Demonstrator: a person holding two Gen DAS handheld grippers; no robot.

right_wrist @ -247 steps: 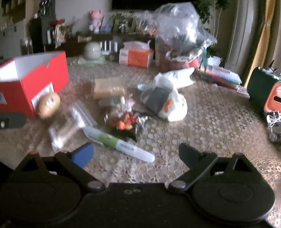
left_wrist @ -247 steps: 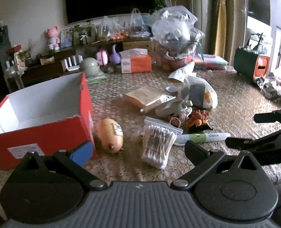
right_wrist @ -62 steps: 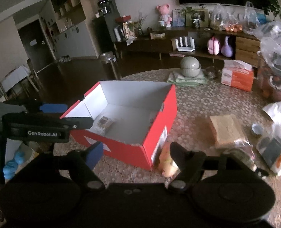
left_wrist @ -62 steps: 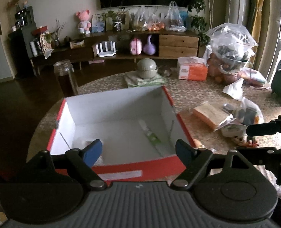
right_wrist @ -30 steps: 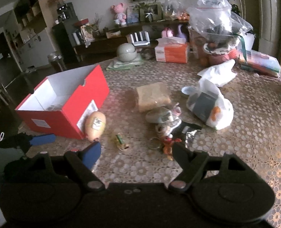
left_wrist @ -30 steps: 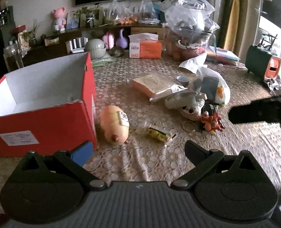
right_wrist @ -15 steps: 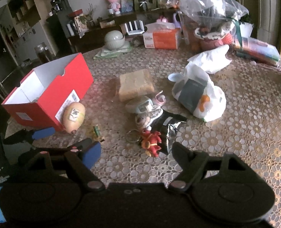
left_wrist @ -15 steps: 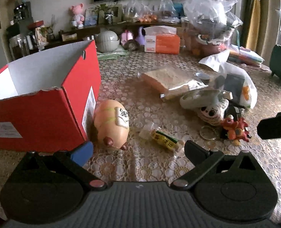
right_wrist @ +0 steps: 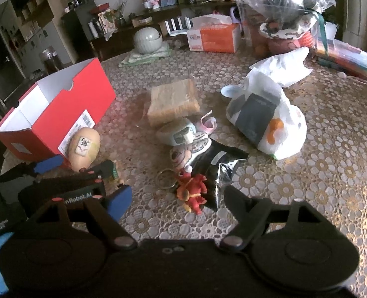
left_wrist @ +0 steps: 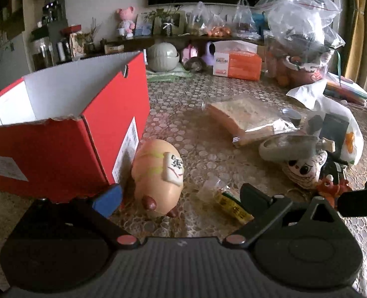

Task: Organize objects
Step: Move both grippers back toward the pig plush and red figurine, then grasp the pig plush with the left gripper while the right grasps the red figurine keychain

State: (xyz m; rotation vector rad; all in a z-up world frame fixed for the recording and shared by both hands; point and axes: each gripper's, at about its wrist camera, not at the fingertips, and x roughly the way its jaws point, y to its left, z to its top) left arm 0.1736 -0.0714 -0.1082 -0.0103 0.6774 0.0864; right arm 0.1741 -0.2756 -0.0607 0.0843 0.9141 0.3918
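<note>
- Left hand-held gripper (left_wrist: 181, 198): jaws spread, nothing between the pads.
- Small yellow-green packet (left_wrist: 229, 202): flat on the surface, about 1 o'clock from that gripper, just ahead of its right finger; long axis running 10 to 4 o'clock.
- Egg-shaped toy (left_wrist: 158, 173): at 11 o'clock, touching the red box (left_wrist: 46, 144).
- Right hand-held gripper (right_wrist: 177, 202): jaws spread, empty; red figure (right_wrist: 192, 190) at 12 o'clock.
- Nearer to the packet: left, by judgement.

Left gripper (left_wrist: 181, 197) tilted downward, jaws wide and empty, right gripper (right_wrist: 176, 198) beside it — likewise spread, nothing held
</note>
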